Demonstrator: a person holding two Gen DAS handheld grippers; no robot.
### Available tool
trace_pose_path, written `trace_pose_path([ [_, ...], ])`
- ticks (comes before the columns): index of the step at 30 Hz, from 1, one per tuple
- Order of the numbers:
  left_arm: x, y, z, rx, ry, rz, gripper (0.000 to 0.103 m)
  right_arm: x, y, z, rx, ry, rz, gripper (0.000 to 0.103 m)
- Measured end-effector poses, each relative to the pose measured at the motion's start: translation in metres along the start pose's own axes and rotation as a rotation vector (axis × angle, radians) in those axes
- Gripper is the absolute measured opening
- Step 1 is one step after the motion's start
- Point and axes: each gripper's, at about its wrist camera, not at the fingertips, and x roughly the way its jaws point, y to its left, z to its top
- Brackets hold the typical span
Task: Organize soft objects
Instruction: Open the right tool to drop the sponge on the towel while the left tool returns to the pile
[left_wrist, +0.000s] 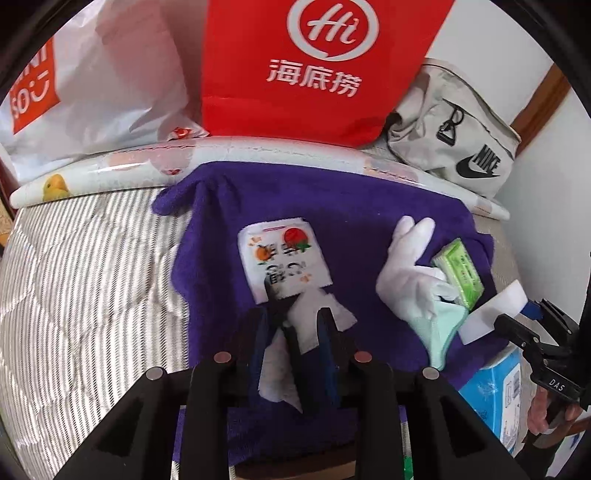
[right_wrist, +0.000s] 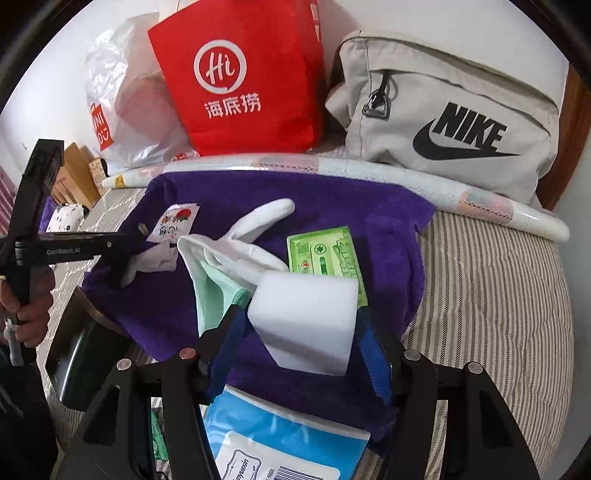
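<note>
A purple towel (left_wrist: 332, 206) (right_wrist: 369, 210) lies spread on a striped bed. My left gripper (left_wrist: 295, 321) is shut on a white tissue (left_wrist: 306, 321) that trails from a small printed tissue pack (left_wrist: 282, 254) (right_wrist: 173, 221). My right gripper (right_wrist: 299, 321) is shut on a white foam sponge block (right_wrist: 306, 317) (left_wrist: 491, 310), held just above the towel. A white glove (left_wrist: 410, 266) (right_wrist: 240, 240), a mint cloth (left_wrist: 439, 332) (right_wrist: 210, 295) and a green packet (left_wrist: 460, 269) (right_wrist: 325, 254) lie together on the towel.
A red paper bag (left_wrist: 314, 66) (right_wrist: 243, 85), a white plastic shopping bag (left_wrist: 99, 81) (right_wrist: 122, 110) and a grey Nike bag (left_wrist: 454, 136) (right_wrist: 454, 114) stand at the back behind a rolled printed sheet (left_wrist: 110, 173) (right_wrist: 480, 199). A blue tissue pack (left_wrist: 495, 391) (right_wrist: 280, 435) lies near the front.
</note>
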Motion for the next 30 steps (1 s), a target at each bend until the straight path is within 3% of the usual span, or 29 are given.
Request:
trace_pose_path([
  [2, 0.0, -0.001, 0.001, -0.005, 0.01, -0.005, 0.049, -0.003, -0.001, 0.0, 0.006, -0.007, 0.004, 0.061],
  [4, -0.005, -0.001, 0.0, -0.011, -0.012, -0.004, 0.058, -0.007, -0.001, -0.001, 0.011, -0.013, 0.007, 0.061],
  [12, -0.04, 0.0, -0.011, -0.002, -0.085, 0.033, 0.058, -0.034, 0.003, -0.007, 0.017, -0.067, 0.008, 0.061],
  [18, -0.083, 0.004, -0.037, -0.051, -0.15, -0.01, 0.057, -0.067, 0.016, -0.022, 0.03, -0.105, 0.013, 0.061],
  [24, -0.124, -0.007, -0.08, -0.018, -0.204, 0.025, 0.057, -0.1, 0.032, -0.052, 0.04, -0.099, 0.046, 0.061],
  [30, -0.139, -0.023, -0.139, 0.021, -0.15, -0.011, 0.057, -0.129, 0.052, -0.095, 0.023, -0.11, 0.008, 0.061],
])
